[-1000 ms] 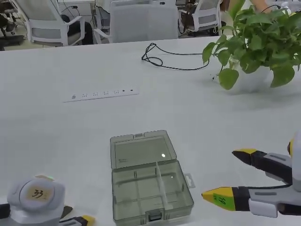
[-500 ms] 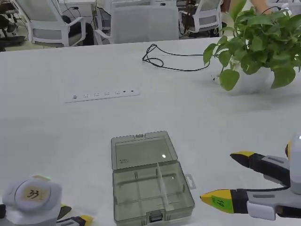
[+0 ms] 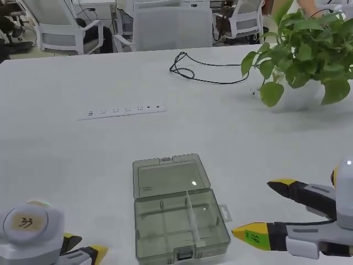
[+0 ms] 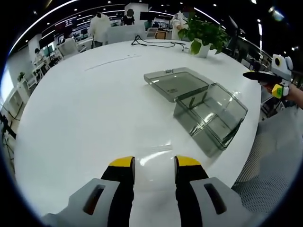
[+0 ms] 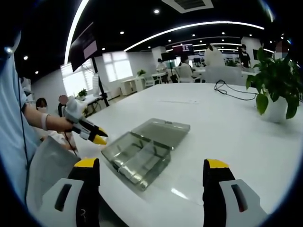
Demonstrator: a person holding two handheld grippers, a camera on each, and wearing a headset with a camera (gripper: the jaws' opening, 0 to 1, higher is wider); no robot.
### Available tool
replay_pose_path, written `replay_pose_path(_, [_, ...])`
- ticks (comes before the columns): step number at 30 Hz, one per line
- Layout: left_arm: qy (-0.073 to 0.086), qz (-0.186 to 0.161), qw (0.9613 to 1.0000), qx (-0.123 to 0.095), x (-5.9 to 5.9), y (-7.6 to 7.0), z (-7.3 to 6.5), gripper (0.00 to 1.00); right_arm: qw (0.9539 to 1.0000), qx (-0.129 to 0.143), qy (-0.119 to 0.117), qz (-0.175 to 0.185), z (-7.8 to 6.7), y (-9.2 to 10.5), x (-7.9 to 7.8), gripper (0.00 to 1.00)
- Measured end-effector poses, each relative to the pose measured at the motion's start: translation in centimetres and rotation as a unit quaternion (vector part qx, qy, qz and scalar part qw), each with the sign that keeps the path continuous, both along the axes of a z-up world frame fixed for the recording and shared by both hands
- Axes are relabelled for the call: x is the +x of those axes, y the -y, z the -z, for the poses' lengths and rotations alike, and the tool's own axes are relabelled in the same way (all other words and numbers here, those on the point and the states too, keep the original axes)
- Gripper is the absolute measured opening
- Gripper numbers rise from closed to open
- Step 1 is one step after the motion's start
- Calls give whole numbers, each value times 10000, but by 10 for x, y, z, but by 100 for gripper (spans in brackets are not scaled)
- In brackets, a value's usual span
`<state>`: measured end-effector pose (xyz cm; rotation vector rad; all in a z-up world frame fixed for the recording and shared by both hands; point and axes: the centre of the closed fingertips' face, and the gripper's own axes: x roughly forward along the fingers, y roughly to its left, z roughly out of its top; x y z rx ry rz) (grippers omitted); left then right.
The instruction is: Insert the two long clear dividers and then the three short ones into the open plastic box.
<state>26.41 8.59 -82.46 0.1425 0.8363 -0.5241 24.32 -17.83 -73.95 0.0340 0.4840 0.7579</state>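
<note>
The smoky clear plastic box (image 3: 165, 226) lies open on the white table (image 3: 66, 165), with its lid (image 3: 170, 175) laid flat behind it. A clear divider (image 3: 194, 221) stands inside, running front to back right of the middle, and fainter cross walls show to its left. My right gripper (image 3: 251, 208) hovers to the right of the box, open wide and holding nothing. My left gripper (image 3: 85, 247) is low at the front left, open, with only bare table between its fingers. From the left gripper (image 4: 154, 163) the box (image 4: 210, 116) lies ahead to the right. From the right gripper (image 5: 151, 163) the box (image 5: 137, 158) lies ahead.
A white power strip (image 3: 122, 110) lies mid-table behind the box. A looped black cable (image 3: 193, 69) trails toward a potted plant (image 3: 303, 55) at the far right. Office chairs (image 3: 66, 27) stand beyond the table's far edge.
My left gripper has drifted left and lower in the head view. The right gripper has barely moved and stays open. The box has not moved.
</note>
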Motion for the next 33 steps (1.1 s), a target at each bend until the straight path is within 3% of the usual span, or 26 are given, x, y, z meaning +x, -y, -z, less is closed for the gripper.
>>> replay_pose_path(6, [146,-63,9997,-166,2,4,-15,31,10000,77,-28,-7,0,-10,0,90])
replay_pose_path(17, [658,82,9970,-392,13,22,-56,31,9997,240,-60,-47,-4,-28,3,89])
replay_pose_path(23, [978,281,9928,-638,17,45,-77,31,9989,461,-112,-8,-7,-37,9,87])
replay_pose_path(26, [1131,448,9907,-608,17,57,-84,31,9975,662,-227,71,-9,-42,13,84])
replay_pose_path(29, [1210,536,9884,-743,16,70,-90,31,9944,975,-351,188,-13,-48,17,82])
replay_pose_path(33, [1332,691,9861,-710,15,82,-95,31,9919,1157,-439,272,-14,-52,23,79])
